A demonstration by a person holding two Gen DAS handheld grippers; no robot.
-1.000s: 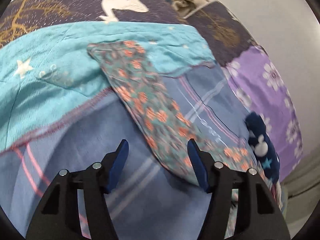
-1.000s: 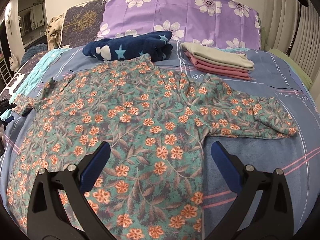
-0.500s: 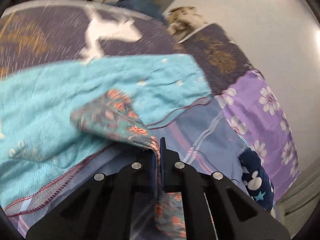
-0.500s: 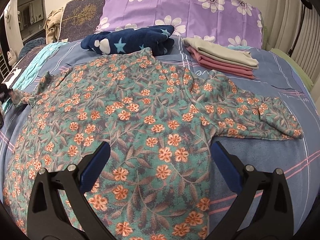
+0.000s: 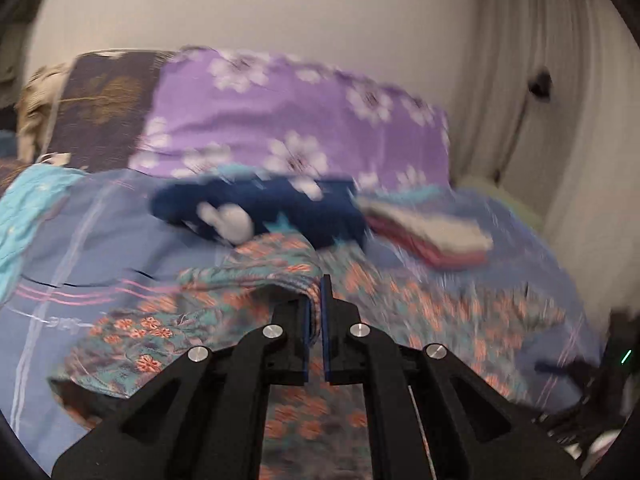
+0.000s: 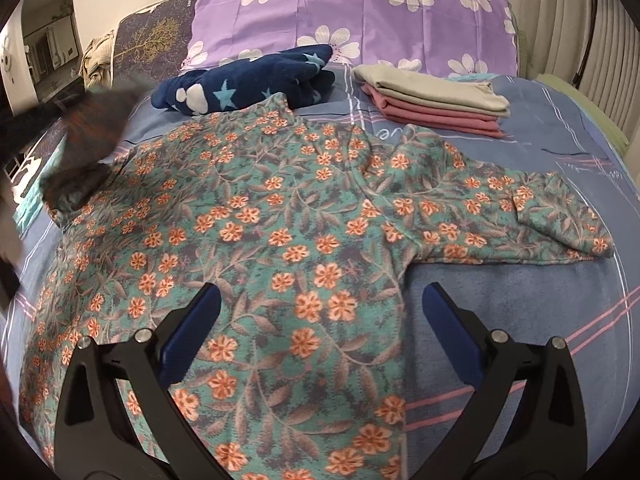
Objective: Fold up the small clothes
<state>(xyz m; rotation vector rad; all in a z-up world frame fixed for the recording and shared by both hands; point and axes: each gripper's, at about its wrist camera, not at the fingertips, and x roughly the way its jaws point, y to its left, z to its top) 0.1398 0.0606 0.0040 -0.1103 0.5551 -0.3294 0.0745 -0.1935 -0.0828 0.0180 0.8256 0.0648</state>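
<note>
The floral shirt (image 6: pixel 288 240) lies spread face-up across the bed (image 6: pixel 500 300), filling the centre and lower left of the right wrist view, body flat, one sleeve (image 6: pixel 540 216) stretched out to the right of the frame and not yet folded in. The left tongs (image 5: pixel 316 292) are pressed together, pinching a bit of the shirt's other sleeve; in the left wrist view that cloth bunches up at frame centre just ahead of the tips, lifted off the bed. In the right wrist view the same sleeve shows as a dark blur at upper left, raised over the shirt's shoulder; pic too smeared to say more. The right tongs (image 6: pixel 320 312) are spread wide, holding nothing, hovering over the shirt's lower body near its side seam. At the top of the frame sit a navy star blanket (image 6: pixel 248 80) and a neat stack of folded clothes (image 6: pixel 432 100), touching nothing being worked. Judging from this: earlier items look done, this shirt is at its 1st fold, approx. Left: lay that sleeve across, fold the right sleeve in, then fold the body up & add to the stack.
</note>
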